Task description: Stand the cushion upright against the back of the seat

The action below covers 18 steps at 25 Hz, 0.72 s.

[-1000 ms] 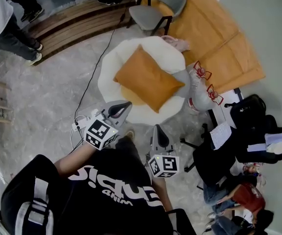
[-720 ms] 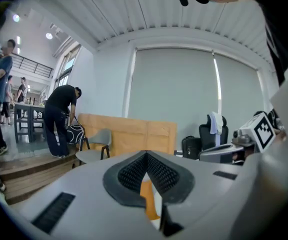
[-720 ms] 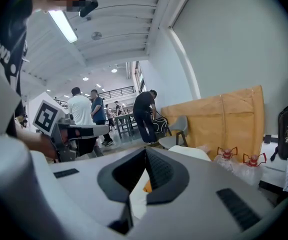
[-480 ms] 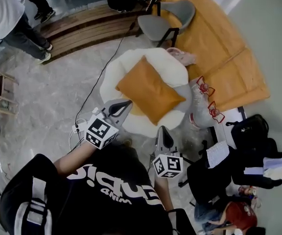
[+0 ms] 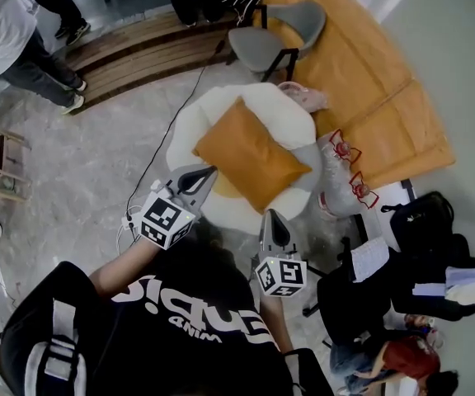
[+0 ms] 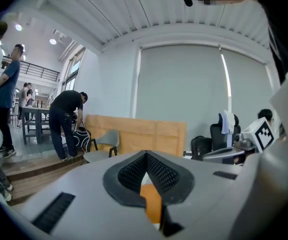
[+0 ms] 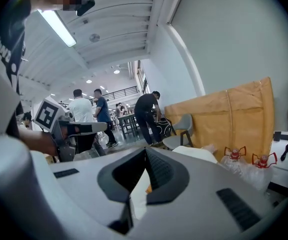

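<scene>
An orange cushion (image 5: pixel 250 153) lies flat on the round white seat (image 5: pixel 195 120) in the head view. My left gripper (image 5: pixel 207 172) is shut and empty, with its tip over the seat's near left rim, just short of the cushion. My right gripper (image 5: pixel 271 218) is shut and empty too, below the seat's near edge and clear of the cushion. In the left gripper view a strip of the orange cushion (image 6: pixel 151 204) shows under the closed jaws. The right gripper view looks over closed jaws at the white seat (image 7: pixel 194 154).
A grey chair (image 5: pixel 275 25) stands beyond the seat, beside a tan board (image 5: pixel 361 73) leaning on the wall. A clear bag with red-capped bottles (image 5: pixel 342 162) rests right of the seat. A black office chair with bags (image 5: pixel 402 246) is at right. A cable (image 5: pixel 171 122) crosses the floor at left.
Both grippers have moved toward the seat; the left tip now reaches over its near rim. The cushion has not moved.
</scene>
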Motion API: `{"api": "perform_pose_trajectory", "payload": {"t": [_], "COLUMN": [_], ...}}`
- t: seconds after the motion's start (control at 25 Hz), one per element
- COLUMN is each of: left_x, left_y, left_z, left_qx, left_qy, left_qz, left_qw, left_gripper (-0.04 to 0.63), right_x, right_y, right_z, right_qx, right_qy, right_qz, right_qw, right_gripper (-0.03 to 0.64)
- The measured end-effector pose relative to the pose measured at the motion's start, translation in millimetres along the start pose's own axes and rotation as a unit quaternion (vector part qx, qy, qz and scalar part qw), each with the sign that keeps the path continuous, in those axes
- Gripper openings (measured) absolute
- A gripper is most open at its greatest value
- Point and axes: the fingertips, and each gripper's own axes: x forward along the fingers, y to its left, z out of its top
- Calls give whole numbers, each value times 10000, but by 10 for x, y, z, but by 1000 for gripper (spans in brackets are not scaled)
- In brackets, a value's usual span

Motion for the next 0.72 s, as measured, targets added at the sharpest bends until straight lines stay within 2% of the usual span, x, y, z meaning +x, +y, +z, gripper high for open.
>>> {"api": "perform_pose_trajectory", "payload": {"t": [0.32,0.72], "left_x": [248,520], "left_y": [176,1022], "left_z": [-8,-310], "left_qx": [-138,-525], "left_qy": [4,218], "left_qz": [-253,-417], "left_qw": [9996,9975], "left_gripper": [8,8], "right_x": [329,1400], "right_y": [-41,310], "right_z": [-15,60], "right_qx": [-17,-281], "right_qy": [163,462], "right_qz": [-99,144], "right_qw": [9998,9984], "right_gripper": [21,21]}}
